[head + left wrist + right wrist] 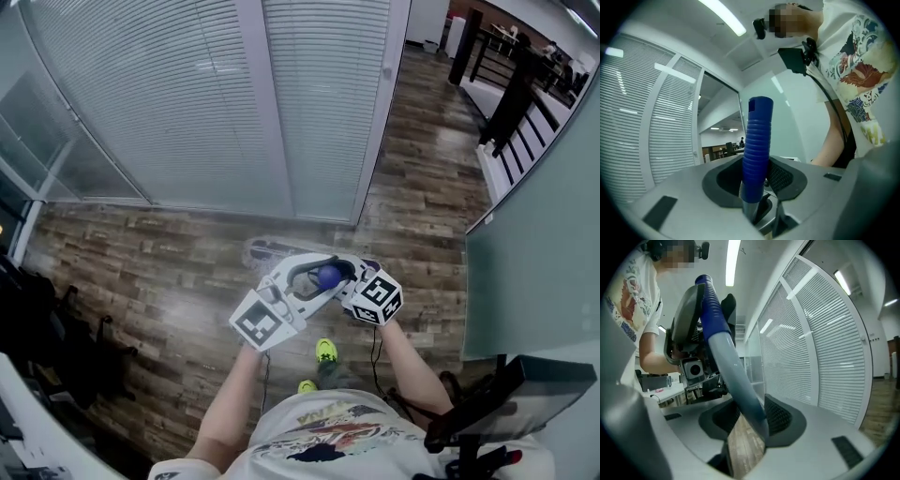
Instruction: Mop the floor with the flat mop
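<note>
Wood-look floor [169, 272] fills the head view, running up to a wall of blinds [187, 94] at the top. The flat mop head [272, 249] lies on the floor just below that wall, near the frame's middle. Both grippers meet in front of the person: the left gripper [302, 281] and right gripper [349, 277] close in from either side on the blue grip [328, 276] at the top of the pole. Green shoes [324, 351] show beneath.

Seen from the left gripper view, the ribbed blue grip stands upright between the jaws, and the pads clench it on both sides.

From the right gripper view, the grey pole [740, 385] slants down from upper left and passes between the jaws. It lies against the pad at the frame's right, while floor shows between it and the other pad, so this gripper looks loosely round the pole and not clenched on it.

Mopping seems to be under way, with the head down at the wall's foot. No wet or cleaned strip can be made out, so most of the visible floor is probably left to do.
</note>
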The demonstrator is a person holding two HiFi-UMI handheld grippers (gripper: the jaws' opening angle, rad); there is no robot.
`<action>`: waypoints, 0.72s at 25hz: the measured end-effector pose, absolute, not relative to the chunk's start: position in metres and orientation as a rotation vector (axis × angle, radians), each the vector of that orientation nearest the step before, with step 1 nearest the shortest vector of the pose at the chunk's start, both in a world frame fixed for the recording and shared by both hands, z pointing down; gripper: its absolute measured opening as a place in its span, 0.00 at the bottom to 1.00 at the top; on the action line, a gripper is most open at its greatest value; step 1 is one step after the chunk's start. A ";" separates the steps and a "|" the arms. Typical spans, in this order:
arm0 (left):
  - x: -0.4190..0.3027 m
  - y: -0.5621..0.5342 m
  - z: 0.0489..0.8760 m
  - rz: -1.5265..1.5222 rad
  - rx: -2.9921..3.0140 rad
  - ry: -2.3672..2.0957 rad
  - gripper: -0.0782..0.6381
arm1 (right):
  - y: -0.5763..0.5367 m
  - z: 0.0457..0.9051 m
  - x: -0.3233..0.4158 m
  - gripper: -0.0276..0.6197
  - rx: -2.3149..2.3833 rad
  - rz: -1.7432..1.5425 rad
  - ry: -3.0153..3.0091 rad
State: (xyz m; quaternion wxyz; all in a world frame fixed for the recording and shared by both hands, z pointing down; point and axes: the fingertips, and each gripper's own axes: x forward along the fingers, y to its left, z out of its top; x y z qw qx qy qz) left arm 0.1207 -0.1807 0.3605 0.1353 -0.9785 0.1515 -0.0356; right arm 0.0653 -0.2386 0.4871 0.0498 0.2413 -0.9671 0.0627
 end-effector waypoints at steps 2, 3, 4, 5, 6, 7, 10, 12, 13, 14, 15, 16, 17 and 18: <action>0.116 -0.138 0.376 -0.124 -2.873 0.444 0.30 | -0.199 0.502 0.059 0.27 0.730 0.195 -2.917; 0.114 -0.117 0.384 -0.127 -2.891 0.445 0.30 | -0.180 0.510 0.057 0.27 0.725 0.197 -2.903; 0.112 -0.096 0.392 -0.129 -2.907 0.447 0.30 | -0.161 0.518 0.055 0.27 0.719 0.197 -2.889; 0.110 -0.077 0.399 -0.129 -2.920 0.450 0.30 | -0.144 0.524 0.052 0.27 0.712 0.198 -2.878; 0.108 -0.060 0.405 -0.124 -2.933 0.456 0.30 | -0.128 0.530 0.050 0.28 0.705 0.199 -2.870; 0.106 -0.043 0.410 -0.116 -2.945 0.463 0.30 | -0.113 0.535 0.048 0.28 0.697 0.200 -2.861; 0.103 -0.003 0.423 -0.132 -2.969 0.477 0.30 | -0.074 0.548 0.043 0.29 0.657 0.203 -2.835; 0.105 0.019 0.427 -0.136 -2.982 0.492 0.31 | -0.052 0.552 0.044 0.29 0.621 0.212 -2.836; 0.108 0.030 0.427 -0.130 -2.990 0.505 0.31 | -0.041 0.552 0.047 0.30 0.609 0.221 -2.845; 0.112 0.041 0.426 -0.124 -3.000 0.518 0.32 | -0.029 0.551 0.051 0.30 0.603 0.230 -2.857; 0.117 0.053 0.426 -0.118 -3.012 0.528 0.32 | -0.016 0.550 0.055 0.30 0.602 0.237 -2.868; 0.123 0.065 0.425 -0.114 -3.023 0.533 0.32 | -0.003 0.549 0.060 0.30 0.602 0.240 -2.877; 0.129 0.079 0.425 -0.115 -3.033 0.532 0.32 | 0.010 0.549 0.065 0.30 0.599 0.242 -2.883; 0.135 0.093 0.425 -0.125 -3.041 0.529 0.33 | 0.024 0.549 0.070 0.30 0.593 0.241 -2.885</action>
